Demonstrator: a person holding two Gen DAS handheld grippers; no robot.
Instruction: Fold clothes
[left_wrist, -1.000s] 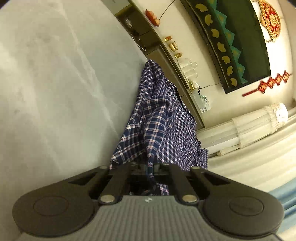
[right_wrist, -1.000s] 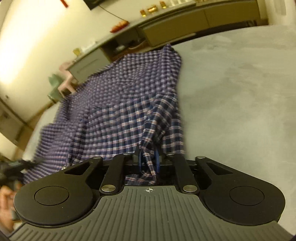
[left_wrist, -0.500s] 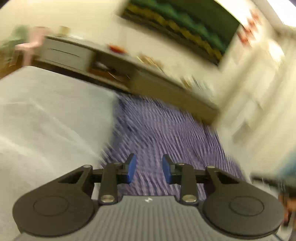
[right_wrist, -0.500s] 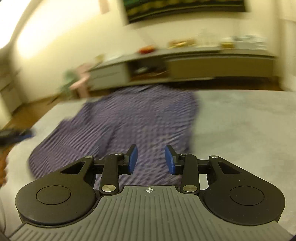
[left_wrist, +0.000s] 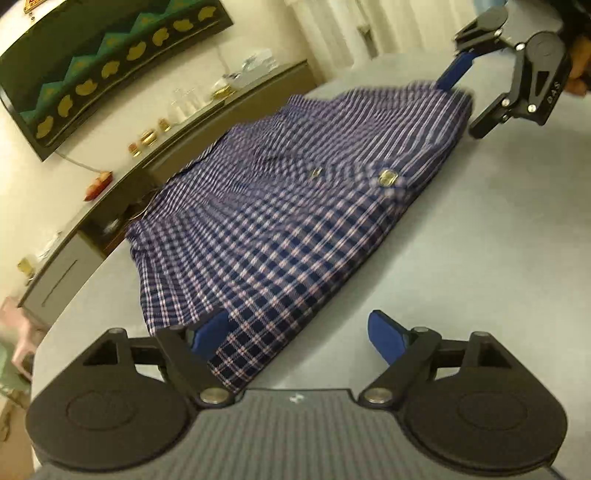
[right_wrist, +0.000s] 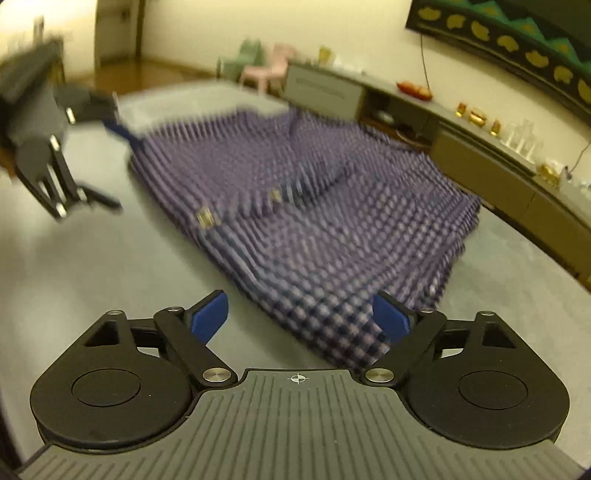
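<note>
Left wrist view: my left gripper has just been spreading its jaws, and they stand wide apart now, clamped on nothing. The near corner of the blue plaid shirt lies loose between them, over the inner face of one blue pad, while the other pad stands clear of the cloth. The shirt lies spread on the grey table, two small metal tags showing on its upper layer. At its far corner my right gripper hovers, a hand behind it.

From the right wrist the picture is blurred by motion. My right gripper has likewise just been opening; its pads are apart, with a shirt corner lying between them, ungripped. Beyond runs a long low sideboard against the wall.
</note>
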